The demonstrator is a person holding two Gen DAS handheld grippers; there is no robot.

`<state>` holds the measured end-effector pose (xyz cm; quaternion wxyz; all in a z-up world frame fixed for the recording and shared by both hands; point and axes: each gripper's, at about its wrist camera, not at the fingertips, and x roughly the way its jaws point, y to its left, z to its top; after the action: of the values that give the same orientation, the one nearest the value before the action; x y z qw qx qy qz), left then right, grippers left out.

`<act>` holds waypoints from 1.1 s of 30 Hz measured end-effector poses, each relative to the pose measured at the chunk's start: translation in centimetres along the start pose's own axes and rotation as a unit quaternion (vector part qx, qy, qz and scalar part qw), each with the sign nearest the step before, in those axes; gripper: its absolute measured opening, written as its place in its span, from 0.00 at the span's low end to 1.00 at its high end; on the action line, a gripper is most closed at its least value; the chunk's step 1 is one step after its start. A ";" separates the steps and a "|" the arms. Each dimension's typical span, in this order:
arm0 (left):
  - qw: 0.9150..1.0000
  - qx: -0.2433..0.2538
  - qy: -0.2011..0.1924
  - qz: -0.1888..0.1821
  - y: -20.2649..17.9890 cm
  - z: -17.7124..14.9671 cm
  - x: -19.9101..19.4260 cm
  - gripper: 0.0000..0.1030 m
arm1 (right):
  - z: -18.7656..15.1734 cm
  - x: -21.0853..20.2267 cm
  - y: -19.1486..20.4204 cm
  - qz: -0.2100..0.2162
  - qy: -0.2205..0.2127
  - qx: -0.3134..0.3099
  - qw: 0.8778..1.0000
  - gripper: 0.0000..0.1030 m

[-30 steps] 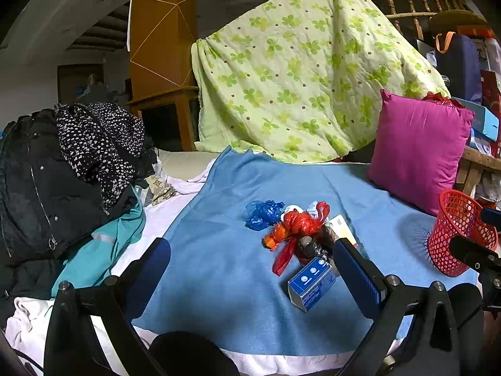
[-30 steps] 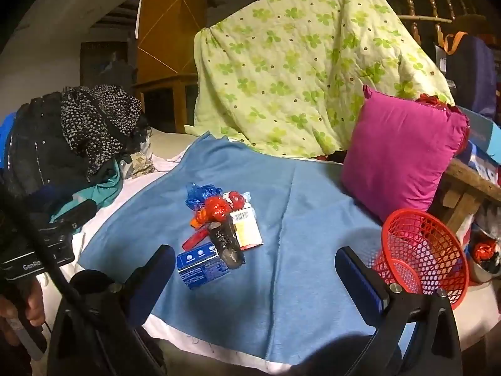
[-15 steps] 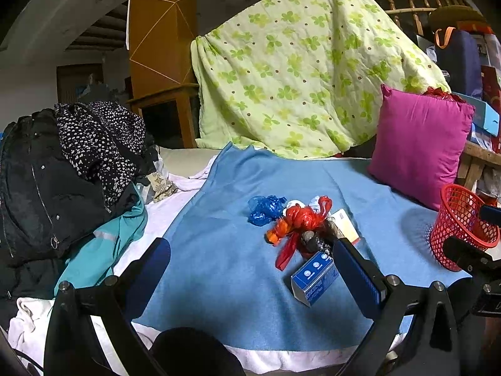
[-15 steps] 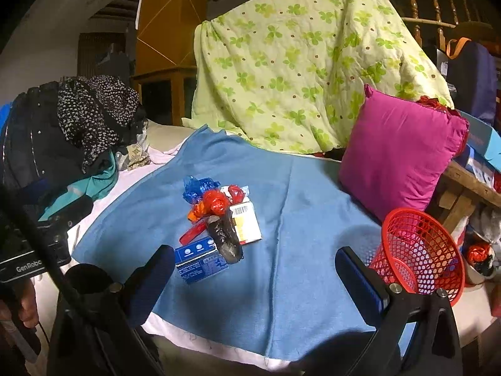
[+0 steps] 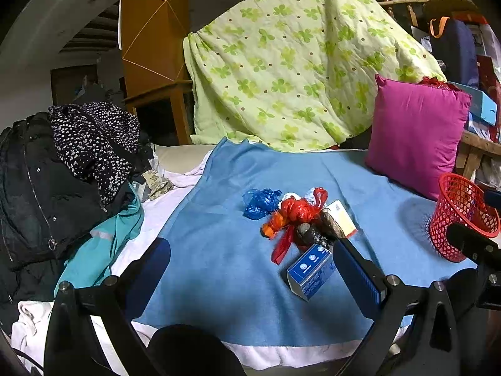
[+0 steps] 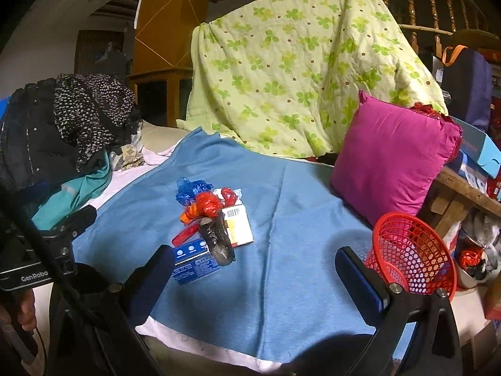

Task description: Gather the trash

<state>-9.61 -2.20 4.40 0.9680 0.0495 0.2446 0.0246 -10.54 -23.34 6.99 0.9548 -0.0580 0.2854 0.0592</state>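
Left gripper and right gripper: both level above the blue blanket's near edge, jaws wide, empty. Mid-blanket, trash heap: blue carton, white box, crumpled red bag, blue bag; lower items partly hidden. Right of heap: red mesh basket. Beyond: magenta cushion.

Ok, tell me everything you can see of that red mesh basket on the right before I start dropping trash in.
The red basket is round, looks like plastic, with open lattice walls and a solid rim, flaring wider toward the top. It stands upright but tipped slightly, at the right edge of the blue blanket, below the magenta pillow without clearly touching it. It looks empty. The right gripper hangs open beside it, one finger overlapping its lower wall in view; contact cannot be told.
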 end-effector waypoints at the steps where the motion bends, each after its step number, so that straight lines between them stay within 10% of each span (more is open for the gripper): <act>1: 1.000 0.001 0.001 0.000 -0.1 -0.1 0.1 1.00 | 0.0 0.1 -0.2 0.000 0.001 0.001 1.000 1.00; 33: 1.000 0.005 0.025 -0.006 -0.2 -1.1 1.5 1.00 | -0.8 1.7 -0.5 -0.011 0.024 0.015 1.000 1.00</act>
<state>-8.80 -2.21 2.75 0.9615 0.0524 0.2691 0.0190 -9.53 -23.83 5.43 0.9491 -0.0482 0.3084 0.0430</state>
